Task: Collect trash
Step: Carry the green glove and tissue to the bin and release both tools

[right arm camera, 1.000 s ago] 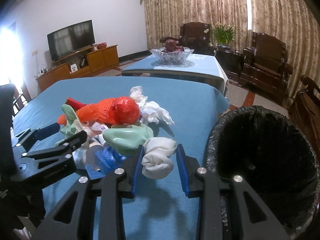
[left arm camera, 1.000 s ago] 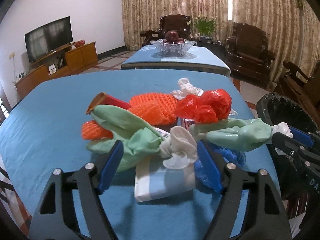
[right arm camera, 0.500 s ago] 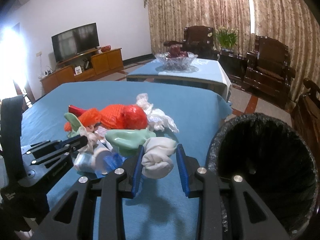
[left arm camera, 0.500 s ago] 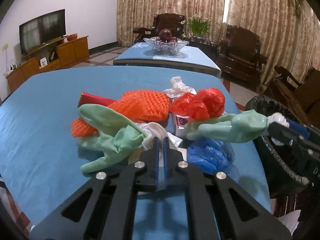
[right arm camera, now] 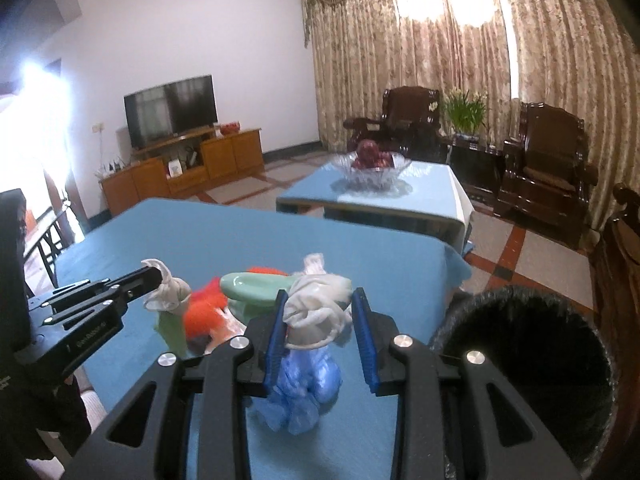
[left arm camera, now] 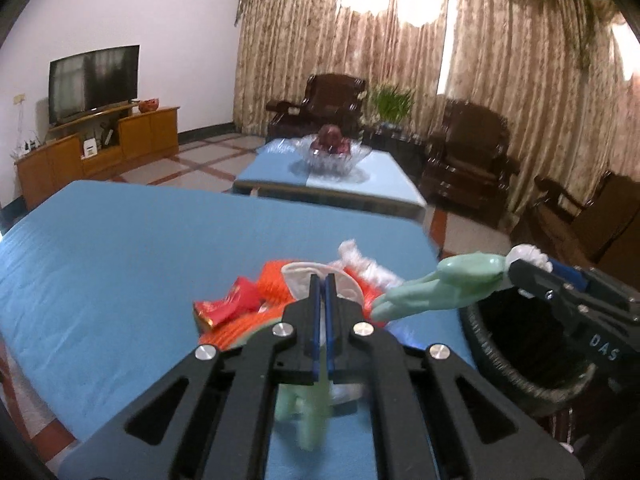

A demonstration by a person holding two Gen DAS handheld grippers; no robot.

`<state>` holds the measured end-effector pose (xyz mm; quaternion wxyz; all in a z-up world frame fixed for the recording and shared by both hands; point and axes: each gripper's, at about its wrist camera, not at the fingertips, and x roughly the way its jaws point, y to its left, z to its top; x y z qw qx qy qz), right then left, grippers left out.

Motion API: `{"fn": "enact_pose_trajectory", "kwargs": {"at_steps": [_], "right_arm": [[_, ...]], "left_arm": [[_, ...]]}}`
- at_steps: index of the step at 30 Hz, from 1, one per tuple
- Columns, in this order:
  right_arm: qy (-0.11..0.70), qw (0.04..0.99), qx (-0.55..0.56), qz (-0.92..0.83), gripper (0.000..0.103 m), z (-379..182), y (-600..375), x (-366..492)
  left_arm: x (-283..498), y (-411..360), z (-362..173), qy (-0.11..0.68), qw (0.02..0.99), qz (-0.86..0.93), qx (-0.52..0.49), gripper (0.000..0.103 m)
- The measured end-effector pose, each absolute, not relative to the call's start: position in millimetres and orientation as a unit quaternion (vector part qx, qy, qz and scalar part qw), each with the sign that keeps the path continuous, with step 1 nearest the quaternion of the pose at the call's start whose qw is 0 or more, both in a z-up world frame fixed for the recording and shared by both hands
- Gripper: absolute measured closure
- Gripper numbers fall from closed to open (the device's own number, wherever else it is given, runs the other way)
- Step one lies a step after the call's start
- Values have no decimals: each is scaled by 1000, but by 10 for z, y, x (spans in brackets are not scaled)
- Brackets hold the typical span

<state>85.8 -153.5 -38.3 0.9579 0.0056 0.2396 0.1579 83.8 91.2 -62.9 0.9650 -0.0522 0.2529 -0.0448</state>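
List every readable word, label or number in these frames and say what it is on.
"DAS": white letters on the black body of the right claw, seen from the left wrist; any further letters are not legible.
Left claw: white print on its body, seen from the right wrist, too blurred to read.
Red packet: gold markings, too blurred to read.

Pale green rubber glove [left arm camera: 452,282]: smooth, slightly glossy. Blue thin plastic bag [right arm camera: 304,390]: crinkled, shiny. Orange foam net sleeve [left arm camera: 276,286]: rough mesh. Black bin liner [right arm camera: 528,364]: matt plastic. Bench blue cloth cover [left arm camera: 120,248]: matt. Glass fruit bowl [right arm camera: 370,174]: glossy.
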Motion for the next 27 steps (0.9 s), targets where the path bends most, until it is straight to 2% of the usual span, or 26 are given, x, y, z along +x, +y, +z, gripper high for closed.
{"fn": "enact_pose_trajectory", "kwargs": {"at_steps": [12, 27], "right_arm": [[199, 976, 9, 90, 71, -30, -2123, 665], [244, 965, 43, -82, 71, -525, -3601, 655]], "left_arm": [[890, 226, -179, 216, 963, -151, -56, 102], [1479, -1321, -425, 253, 914, -310, -70, 102]]}}
